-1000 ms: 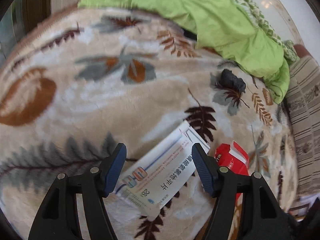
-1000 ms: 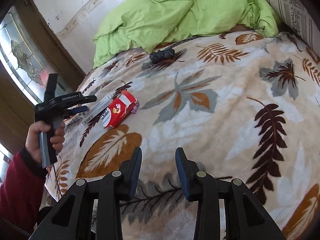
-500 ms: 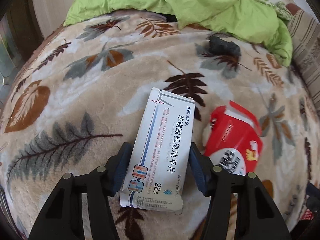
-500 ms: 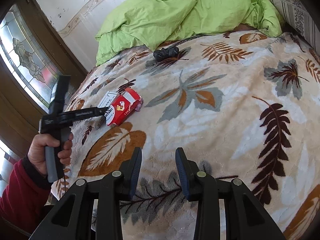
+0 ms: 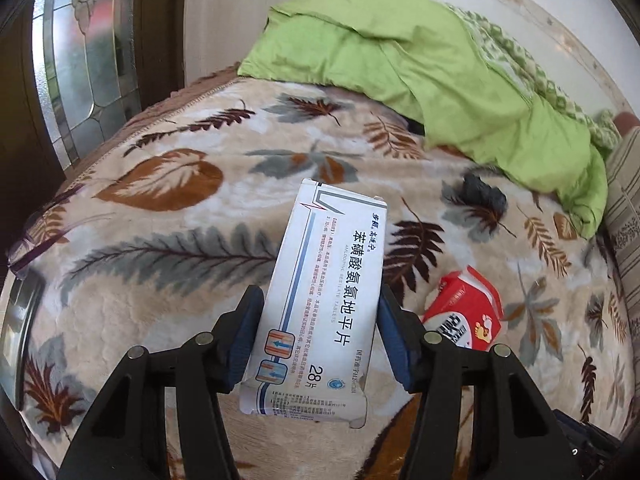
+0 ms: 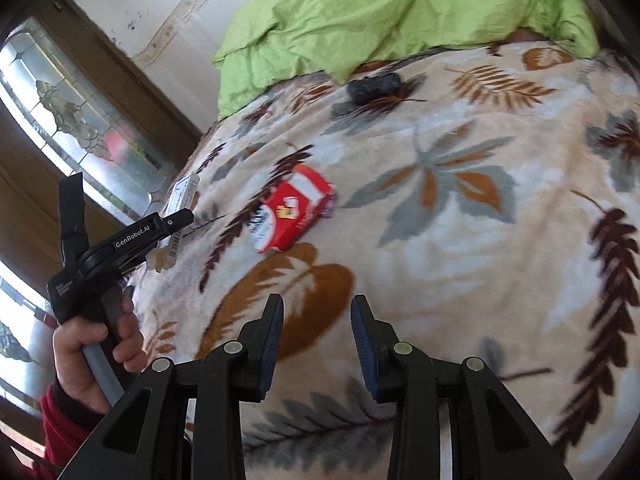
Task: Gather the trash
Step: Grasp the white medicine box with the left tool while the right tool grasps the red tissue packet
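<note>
Pickup of the first piece is in hand: the left hand-held gripper [image 5: 320, 340] pinches the white pill box [image 5: 324, 304], lifted just clear of the bed [image 5: 168, 280]. Right hand-held gripper [image 6: 316, 344] hangs spread and empty. Next, I judge, the box needs a bin, then the red packet [image 6: 292, 212] beside the pill box.

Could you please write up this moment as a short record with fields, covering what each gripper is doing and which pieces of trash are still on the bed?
setting: bed with a leaf-patterned blanket and a green duvet
left gripper: shut on the white medicine box, pads on its two long sides
right gripper: open, nothing between the jaws, above the blanket
trash left on blanket: red carton; crumpled black item near the duvet
person: hand with red sleeve holding the left gripper's handle
</note>
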Motion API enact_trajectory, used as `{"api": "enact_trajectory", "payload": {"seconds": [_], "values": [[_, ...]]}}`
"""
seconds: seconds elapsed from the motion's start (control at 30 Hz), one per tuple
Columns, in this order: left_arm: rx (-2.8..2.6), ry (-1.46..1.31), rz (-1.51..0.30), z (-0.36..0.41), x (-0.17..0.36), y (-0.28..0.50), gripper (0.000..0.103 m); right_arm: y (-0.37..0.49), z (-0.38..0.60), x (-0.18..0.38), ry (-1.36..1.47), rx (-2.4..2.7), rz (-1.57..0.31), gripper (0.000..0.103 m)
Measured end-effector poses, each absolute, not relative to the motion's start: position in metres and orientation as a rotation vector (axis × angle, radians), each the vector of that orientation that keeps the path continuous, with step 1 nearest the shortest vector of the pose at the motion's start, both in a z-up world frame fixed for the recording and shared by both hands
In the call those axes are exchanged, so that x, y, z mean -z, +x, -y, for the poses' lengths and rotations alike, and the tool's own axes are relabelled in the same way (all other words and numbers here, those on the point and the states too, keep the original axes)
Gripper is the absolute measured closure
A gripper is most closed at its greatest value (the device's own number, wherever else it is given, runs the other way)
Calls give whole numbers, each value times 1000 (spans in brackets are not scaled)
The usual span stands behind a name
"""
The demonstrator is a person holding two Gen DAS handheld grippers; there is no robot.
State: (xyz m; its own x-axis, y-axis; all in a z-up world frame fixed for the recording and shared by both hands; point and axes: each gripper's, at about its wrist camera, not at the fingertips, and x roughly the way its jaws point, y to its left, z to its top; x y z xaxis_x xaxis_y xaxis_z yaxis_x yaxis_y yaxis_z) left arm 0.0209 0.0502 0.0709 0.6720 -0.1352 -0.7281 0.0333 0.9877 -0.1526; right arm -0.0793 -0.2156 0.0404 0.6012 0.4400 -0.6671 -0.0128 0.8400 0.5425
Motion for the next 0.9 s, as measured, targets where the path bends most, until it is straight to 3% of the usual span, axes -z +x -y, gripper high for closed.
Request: {"api": "enact_trajectory", "payload": {"seconds": [0.37,0.57,0.7,0.9], "values": [[138,-100,-796,-57,-61,28,47,4,195,2,757,-249,-921,66],[162,-128,-813,-65,-58,32,47,24,187,6,750,-234,-891,65],[174,-124,-811,-64,-58,30,47,20,181,-13,665,-262,-840,84],[211,-116,-807,-57,-60,20,47,-25,188,-67,446,-234,-711,89]]}}
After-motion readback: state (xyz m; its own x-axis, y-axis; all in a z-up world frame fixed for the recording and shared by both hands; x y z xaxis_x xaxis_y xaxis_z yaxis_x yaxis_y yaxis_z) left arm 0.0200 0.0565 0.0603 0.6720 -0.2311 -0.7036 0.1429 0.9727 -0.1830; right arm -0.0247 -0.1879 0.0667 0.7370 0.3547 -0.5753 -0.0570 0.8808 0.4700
